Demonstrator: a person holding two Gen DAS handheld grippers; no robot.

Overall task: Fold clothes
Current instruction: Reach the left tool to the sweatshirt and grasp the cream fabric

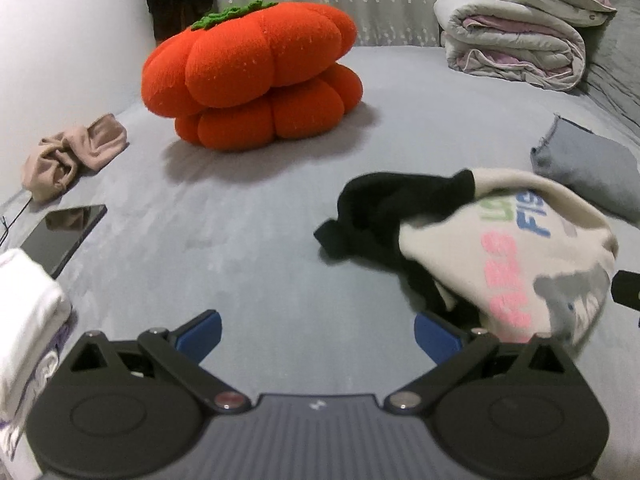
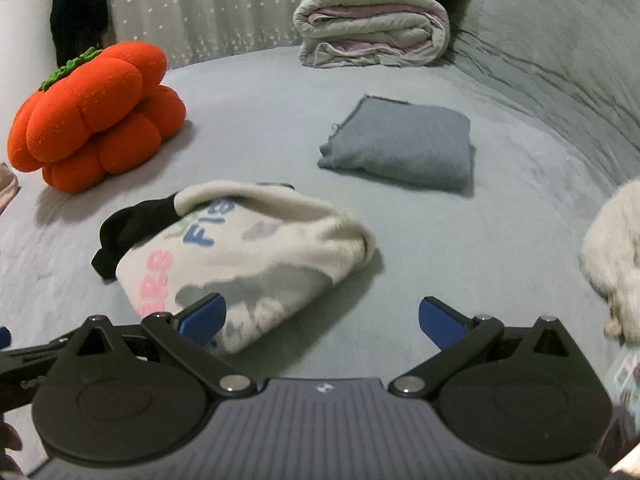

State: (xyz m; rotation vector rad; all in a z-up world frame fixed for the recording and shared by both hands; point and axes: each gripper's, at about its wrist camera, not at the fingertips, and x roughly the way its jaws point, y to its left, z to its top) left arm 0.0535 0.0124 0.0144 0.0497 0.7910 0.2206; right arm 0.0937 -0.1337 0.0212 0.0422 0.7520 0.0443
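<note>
A cream garment with black sleeves and coloured lettering [image 1: 516,248] lies bunched on the grey bed; the right wrist view shows this cream garment [image 2: 256,248] just ahead of the fingers. My left gripper [image 1: 318,336] is open above bare sheet, the garment to its right by the right finger. My right gripper [image 2: 322,320] is open too, its left finger [image 2: 204,318] over the garment's near edge. A folded grey-blue cloth [image 2: 404,146] lies farther back. Nothing is held.
An orange pumpkin cushion [image 1: 252,76] sits at the back left. A rolled quilt [image 1: 516,36] and pillow stand at the headboard. A beige crumpled cloth [image 1: 72,156], a phone [image 1: 64,236] and white folded fabric [image 1: 28,320] lie left. A fluffy white item [image 2: 616,256] is at right.
</note>
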